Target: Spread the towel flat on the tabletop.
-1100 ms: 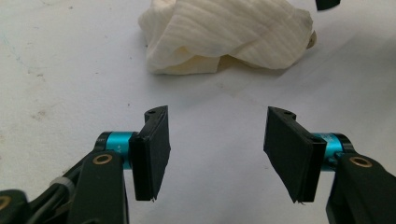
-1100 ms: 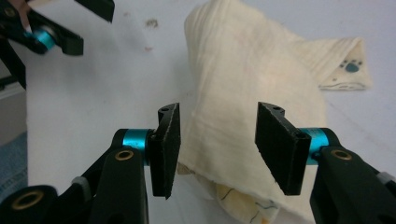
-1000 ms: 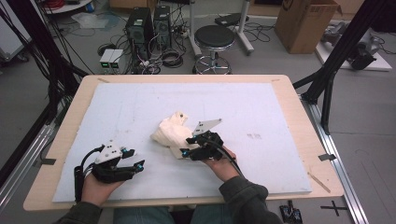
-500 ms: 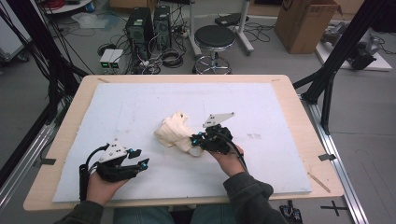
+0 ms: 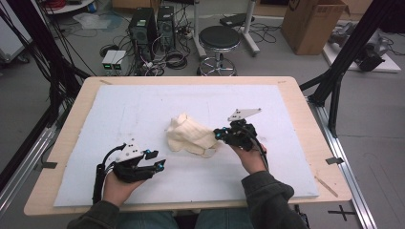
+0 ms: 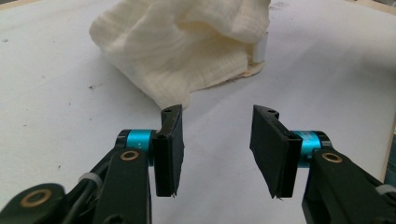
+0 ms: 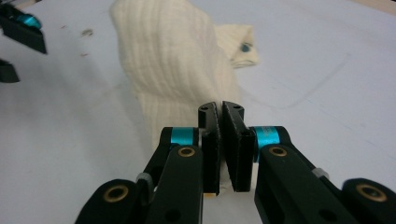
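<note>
A crumpled cream cloth [image 5: 190, 135] lies in a heap at the middle of the white mat [image 5: 143, 109]. My right gripper [image 5: 218, 135] is at the cloth's right end, shut on a fold of its edge. In the right gripper view the cloth [image 7: 173, 60] runs down between the closed jaws of that gripper [image 7: 220, 108]. My left gripper [image 5: 157, 160] rests near the front left of the mat, open and holding nothing. In the left gripper view the cloth [image 6: 187, 42] lies a short way ahead of the gripper [image 6: 218, 112], not touching it. The left gripper [image 7: 18, 23] also appears far off in the right gripper view.
The white mat covers a wooden table [image 5: 305, 119]. On the floor behind the table are a black stool [image 5: 218, 40], computer towers [image 5: 152, 24] with cables, and a cardboard box [image 5: 313, 24]. Black frame poles [image 5: 344, 62] rise at both sides.
My right gripper has moved to the right with the cloth's edge in it, drawing the cloth out that way. The left gripper has shifted slightly right.
</note>
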`<move>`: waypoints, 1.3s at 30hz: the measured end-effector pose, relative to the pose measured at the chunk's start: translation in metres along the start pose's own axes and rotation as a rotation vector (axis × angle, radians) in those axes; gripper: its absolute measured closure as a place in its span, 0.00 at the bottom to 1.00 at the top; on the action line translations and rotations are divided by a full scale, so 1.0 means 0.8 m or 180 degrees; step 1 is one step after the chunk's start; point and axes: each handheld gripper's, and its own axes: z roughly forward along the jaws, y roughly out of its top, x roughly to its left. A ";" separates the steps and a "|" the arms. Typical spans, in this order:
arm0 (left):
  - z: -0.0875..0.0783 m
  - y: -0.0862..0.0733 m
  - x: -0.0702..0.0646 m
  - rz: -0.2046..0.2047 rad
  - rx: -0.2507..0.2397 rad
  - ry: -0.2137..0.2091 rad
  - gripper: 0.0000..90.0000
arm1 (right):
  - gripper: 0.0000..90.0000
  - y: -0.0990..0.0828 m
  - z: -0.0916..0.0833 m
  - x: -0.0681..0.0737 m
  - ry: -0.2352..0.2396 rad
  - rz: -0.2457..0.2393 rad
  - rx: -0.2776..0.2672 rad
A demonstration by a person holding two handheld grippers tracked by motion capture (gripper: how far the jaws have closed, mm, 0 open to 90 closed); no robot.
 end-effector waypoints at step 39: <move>0.176 0.058 -0.024 0.0129 0.0577 0.0052 0.98 | 0.95 -0.026 0.007 -0.046 -0.0053 0.0293 -0.0118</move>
